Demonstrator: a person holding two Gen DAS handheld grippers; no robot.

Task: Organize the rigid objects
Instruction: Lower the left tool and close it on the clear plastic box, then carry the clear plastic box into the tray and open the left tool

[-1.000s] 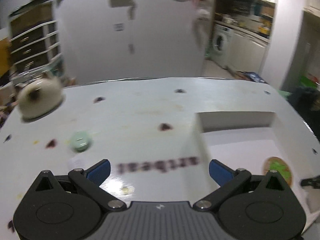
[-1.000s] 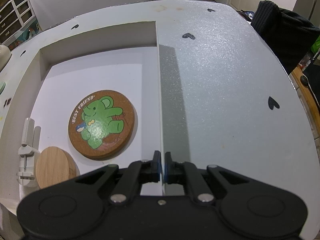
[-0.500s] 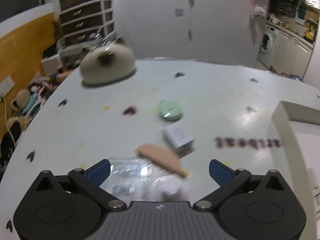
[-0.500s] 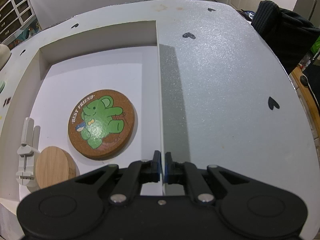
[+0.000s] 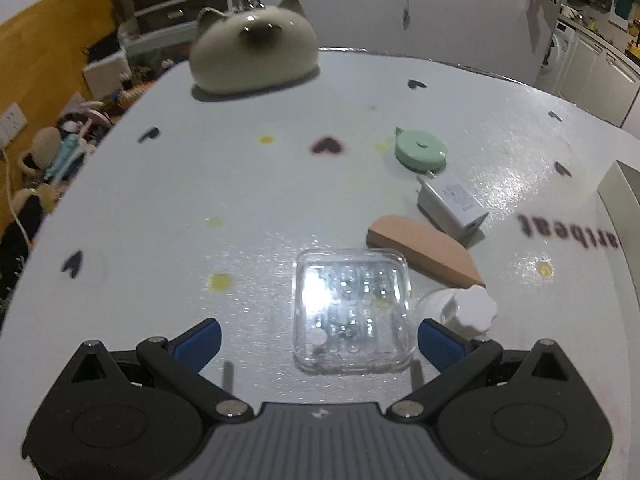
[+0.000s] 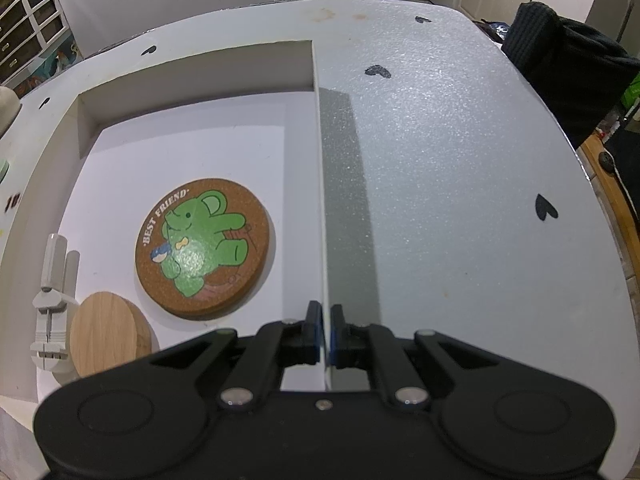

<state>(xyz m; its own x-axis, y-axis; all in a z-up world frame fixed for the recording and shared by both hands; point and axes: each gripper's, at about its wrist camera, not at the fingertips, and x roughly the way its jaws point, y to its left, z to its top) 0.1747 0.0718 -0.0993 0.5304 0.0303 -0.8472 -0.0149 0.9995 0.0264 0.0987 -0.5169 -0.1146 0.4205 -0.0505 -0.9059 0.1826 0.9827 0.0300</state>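
My left gripper (image 5: 318, 344) hangs open just above the table, its blue pads on either side of a clear plastic case (image 5: 352, 312) without touching it. To the right of the case lie a white flower-shaped knob (image 5: 470, 310), a tan wedge (image 5: 424, 248), a white charger (image 5: 452, 204) and a mint round tape measure (image 5: 420, 150). My right gripper (image 6: 325, 320) is shut on the thin right wall of the white box (image 6: 320, 160). Inside the box lie a cork coaster with a green elephant (image 6: 206, 248), a wooden disc (image 6: 110, 332) and a white watch tool (image 6: 52, 308).
A cream cat-shaped ceramic (image 5: 252, 54) stands at the far side of the table. The white box's corner (image 5: 620, 188) shows at the right edge of the left wrist view. A dark garment (image 6: 560, 64) hangs beyond the table's right edge. Drawers and floor clutter lie past the left edge.
My left gripper has swung left and dropped lower, from facing the box to the loose objects; the clear case now lies between its open fingers. My right gripper has not moved.
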